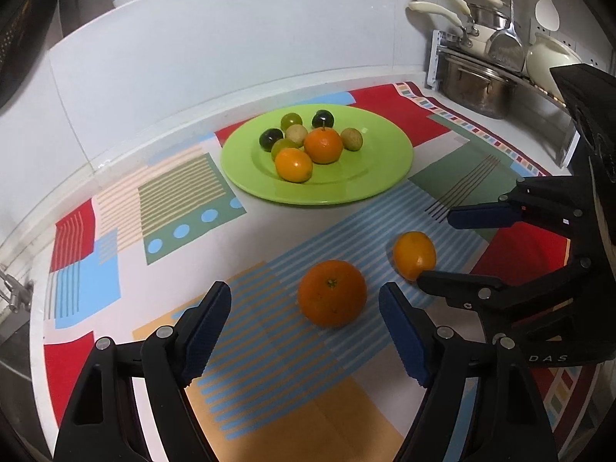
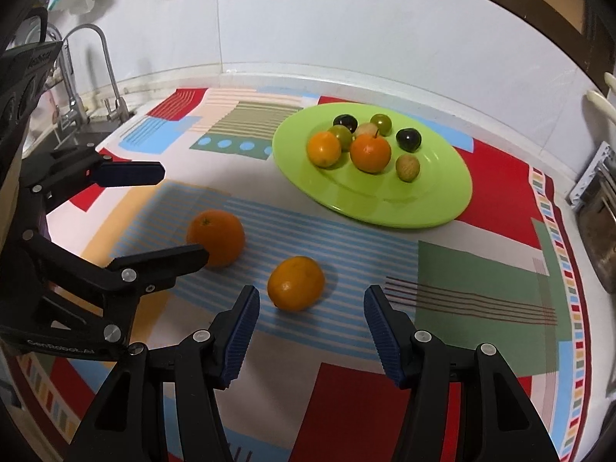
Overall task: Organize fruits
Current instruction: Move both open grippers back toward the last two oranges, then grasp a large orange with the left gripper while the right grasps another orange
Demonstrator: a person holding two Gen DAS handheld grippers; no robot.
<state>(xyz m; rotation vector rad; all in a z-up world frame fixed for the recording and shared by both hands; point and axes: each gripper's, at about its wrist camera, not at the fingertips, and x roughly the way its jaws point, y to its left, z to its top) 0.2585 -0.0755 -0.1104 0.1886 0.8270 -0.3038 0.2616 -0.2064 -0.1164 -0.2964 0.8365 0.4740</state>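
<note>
A green plate (image 1: 385, 161) (image 2: 423, 200) at the back of the patterned mat carries two orange citrus fruits, green and dark grapes and pale small fruits. Two fruits lie loose on the mat in front of it. The big orange (image 1: 332, 293) (image 2: 215, 242) rests just ahead of my left gripper (image 1: 304, 331) (image 2: 184, 211), whose jaws stand open on either side without touching it. The smaller yellow-orange citrus (image 1: 414, 255) (image 2: 295, 283) sits just beyond my right gripper (image 2: 312, 327) (image 1: 437, 248), which is also open with nothing pressed between its blue pads.
The colourful mat (image 1: 173, 200) covers a white counter against a white wall. Steel pots on a rack (image 1: 477, 84) stand at the back right. A faucet (image 2: 104, 77) and sink lie off the mat's left end. The two grippers hang close side by side.
</note>
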